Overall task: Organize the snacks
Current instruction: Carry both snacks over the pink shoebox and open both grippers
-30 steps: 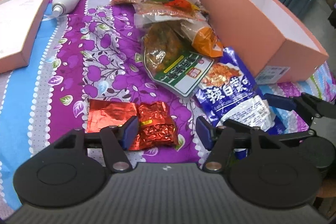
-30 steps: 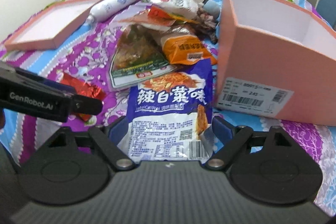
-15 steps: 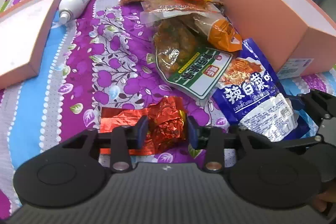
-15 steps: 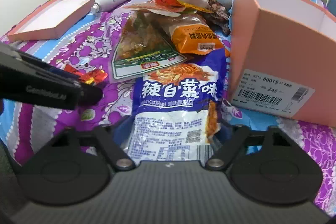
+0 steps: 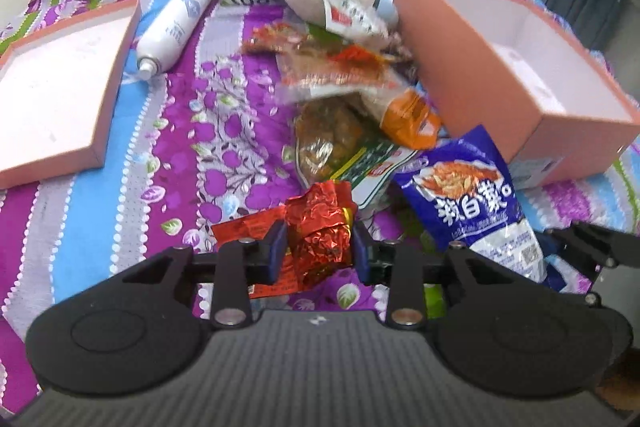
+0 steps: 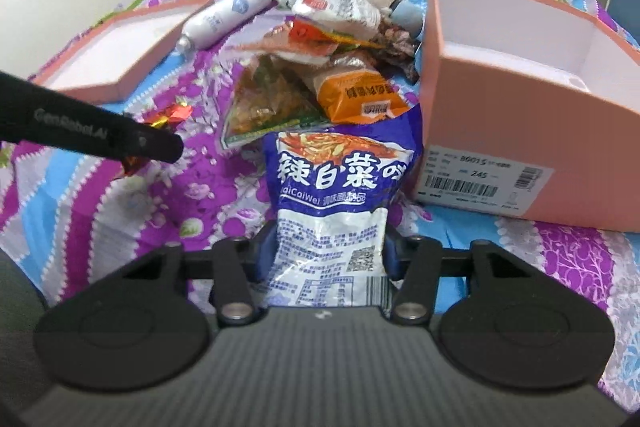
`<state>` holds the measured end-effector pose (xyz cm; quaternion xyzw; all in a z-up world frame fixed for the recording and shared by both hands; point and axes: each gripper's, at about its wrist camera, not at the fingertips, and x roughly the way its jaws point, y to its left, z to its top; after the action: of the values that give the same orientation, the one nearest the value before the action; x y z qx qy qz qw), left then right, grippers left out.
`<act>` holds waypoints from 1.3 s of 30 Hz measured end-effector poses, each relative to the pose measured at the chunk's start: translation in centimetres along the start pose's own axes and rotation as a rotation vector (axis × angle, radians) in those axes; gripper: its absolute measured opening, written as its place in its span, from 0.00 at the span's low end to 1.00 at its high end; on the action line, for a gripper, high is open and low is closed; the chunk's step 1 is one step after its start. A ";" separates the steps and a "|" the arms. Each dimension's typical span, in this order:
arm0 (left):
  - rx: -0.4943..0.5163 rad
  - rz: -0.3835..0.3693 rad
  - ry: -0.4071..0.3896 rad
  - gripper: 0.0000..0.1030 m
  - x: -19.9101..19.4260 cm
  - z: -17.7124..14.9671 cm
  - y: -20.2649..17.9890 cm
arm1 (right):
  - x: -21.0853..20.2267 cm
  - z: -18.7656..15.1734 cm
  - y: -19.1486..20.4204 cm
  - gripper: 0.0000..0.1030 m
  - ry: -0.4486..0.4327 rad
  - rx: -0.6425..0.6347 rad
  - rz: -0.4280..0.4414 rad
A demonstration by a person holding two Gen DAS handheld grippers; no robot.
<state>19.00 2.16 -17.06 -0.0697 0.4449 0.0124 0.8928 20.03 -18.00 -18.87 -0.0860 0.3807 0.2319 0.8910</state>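
A crumpled red foil snack packet (image 5: 320, 227) sits pinched between the left tool's pads, raised off the purple floral bedspread; a blue-and-white snack bag (image 6: 332, 203) with Chinese lettering stands squeezed at its lower end in the right tool, tilted up; an orange packet (image 6: 356, 99), a green-edged clear pouch (image 6: 268, 107) and other wrappers lie heaped beside the open pink box (image 6: 532, 131).

Both my grippers are angled down. My left gripper (image 5: 318, 247) has just been closing, clamped on the red foil snack (image 5: 320, 227). My right gripper (image 6: 329, 251) has been closing too, pinching the blue bag (image 6: 332, 203).
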 end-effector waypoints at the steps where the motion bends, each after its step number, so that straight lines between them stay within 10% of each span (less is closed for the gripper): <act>1: -0.003 -0.001 -0.010 0.38 -0.5 0.2 0.0 | -0.5 0.2 0.0 0.52 -0.008 0.007 0.004; 24: -0.018 -0.107 -0.292 0.38 -13.2 9.1 -3.4 | -11.3 9.1 -2.6 0.52 -0.310 0.049 -0.059; 39: 0.028 -0.260 -0.337 0.38 -11.2 16.2 -11.5 | -12.1 13.7 -10.7 0.52 -0.392 0.087 -0.209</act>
<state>26.02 -6.56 2.81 -0.1110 0.2770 -0.0975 0.9495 26.59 -27.08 -0.90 -0.0398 0.1989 0.1341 0.9700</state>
